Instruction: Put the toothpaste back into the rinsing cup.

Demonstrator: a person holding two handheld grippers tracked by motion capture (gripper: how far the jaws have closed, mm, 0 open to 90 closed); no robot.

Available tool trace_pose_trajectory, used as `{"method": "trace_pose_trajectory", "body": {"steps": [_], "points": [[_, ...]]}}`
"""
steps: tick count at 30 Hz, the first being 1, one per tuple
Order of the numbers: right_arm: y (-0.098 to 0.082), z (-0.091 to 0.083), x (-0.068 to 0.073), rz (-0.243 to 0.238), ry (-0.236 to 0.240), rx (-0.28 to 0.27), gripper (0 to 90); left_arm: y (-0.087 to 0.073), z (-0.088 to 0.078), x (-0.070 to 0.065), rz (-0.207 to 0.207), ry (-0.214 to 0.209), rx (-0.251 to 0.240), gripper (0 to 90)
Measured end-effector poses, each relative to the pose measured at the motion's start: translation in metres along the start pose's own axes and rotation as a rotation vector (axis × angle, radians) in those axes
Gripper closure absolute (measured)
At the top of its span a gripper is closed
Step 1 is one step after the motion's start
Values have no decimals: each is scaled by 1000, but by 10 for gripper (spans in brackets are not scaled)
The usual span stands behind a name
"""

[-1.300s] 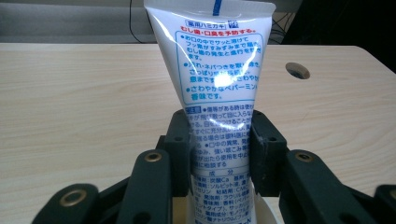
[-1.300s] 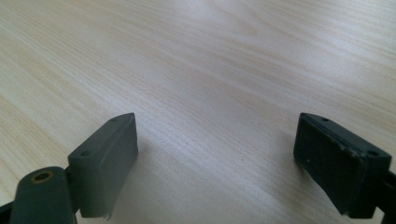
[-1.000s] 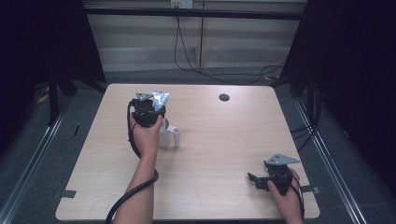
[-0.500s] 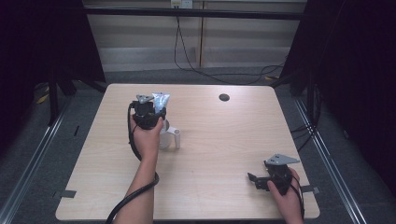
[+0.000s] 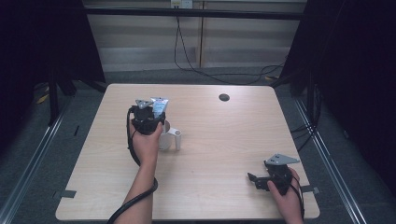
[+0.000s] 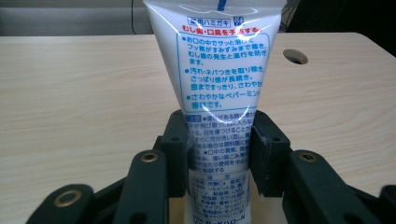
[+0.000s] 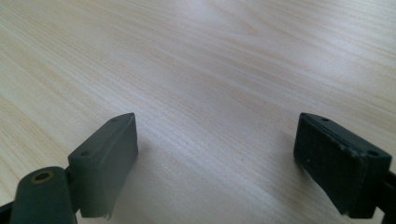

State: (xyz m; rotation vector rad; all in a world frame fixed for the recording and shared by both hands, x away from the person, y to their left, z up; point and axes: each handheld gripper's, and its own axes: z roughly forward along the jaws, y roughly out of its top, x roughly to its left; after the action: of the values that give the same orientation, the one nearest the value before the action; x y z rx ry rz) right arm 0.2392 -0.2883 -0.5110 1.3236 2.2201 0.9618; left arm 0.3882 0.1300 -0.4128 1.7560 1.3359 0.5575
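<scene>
While the left gripper (image 6: 219, 154) pinched it low on its body, its jaws having just eased apart slightly, the toothpaste tube (image 6: 217, 70) stood upright above the white cup (image 5: 166, 135), flat crimped end up. It was white with blue and red Japanese print. The right gripper (image 7: 215, 154) rested spread on the table (image 5: 224, 140).

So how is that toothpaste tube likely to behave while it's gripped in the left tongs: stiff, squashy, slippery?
The toothpaste tube is probably soft: its body narrows where the left tongs pinch it. Its glossy skin may be slippery. Held upright over the white cup, it looks light and unlikely to droop.
</scene>
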Motion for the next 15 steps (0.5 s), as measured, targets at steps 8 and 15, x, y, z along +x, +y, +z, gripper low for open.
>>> {"method": "trace_pose_trajectory", "body": {"steps": [8,15], "points": [[0,0,0,0,0,0,133,-5,0,2,0,-3,18,631],[0,0,0,1,0,1,133,-10,0,2,-2,-4,33,627]]}}
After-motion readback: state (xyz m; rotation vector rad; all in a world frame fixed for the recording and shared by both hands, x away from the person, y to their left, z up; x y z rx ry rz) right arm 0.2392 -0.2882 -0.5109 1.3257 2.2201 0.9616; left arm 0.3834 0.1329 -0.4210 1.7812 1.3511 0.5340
